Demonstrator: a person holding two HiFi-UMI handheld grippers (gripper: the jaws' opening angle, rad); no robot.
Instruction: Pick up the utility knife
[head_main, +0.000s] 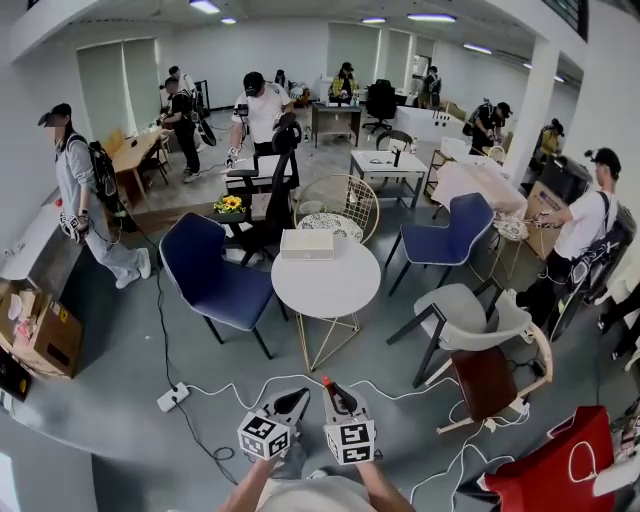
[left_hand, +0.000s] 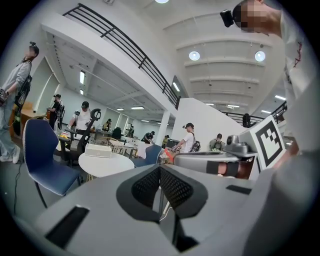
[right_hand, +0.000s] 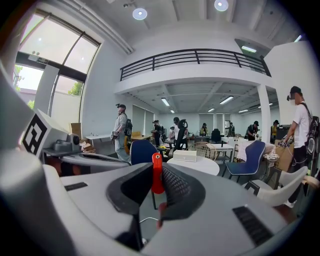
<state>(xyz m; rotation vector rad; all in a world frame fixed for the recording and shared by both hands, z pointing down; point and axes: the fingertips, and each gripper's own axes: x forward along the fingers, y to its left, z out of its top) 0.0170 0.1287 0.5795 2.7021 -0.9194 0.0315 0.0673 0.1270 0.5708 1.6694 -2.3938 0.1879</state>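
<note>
- Jaws on the right gripper (right_hand: 154, 176): what's in them?
- Closed narrow on the slim red plastic utility knife (right_hand: 157, 174). It sits between the pads, so there's nothing to reach for.
- Axis?
- Long axis runs along the jaws. In the head view the red end pokes past the jaw tips toward 12 o'clock. Most of the body is hidden between the pads, so I can't tell how deep the grip is.
- Left gripper (left_hand: 160, 186)?
- Jaws together, nothing between them. It's just beside the right one, at its 9 o'clock, pointing the same way.
- Surroundings?
- Both are held in the air over the grey floor. The round white table (head_main: 330, 290) with the flat white box (head_main: 307, 243) is well apart at 12 o'clock.
- Verdict?
- Pick-up looks done, and the right hand owns the knife. The grip is on a thin body, so I'd watch for it twisting in the pads.
</note>
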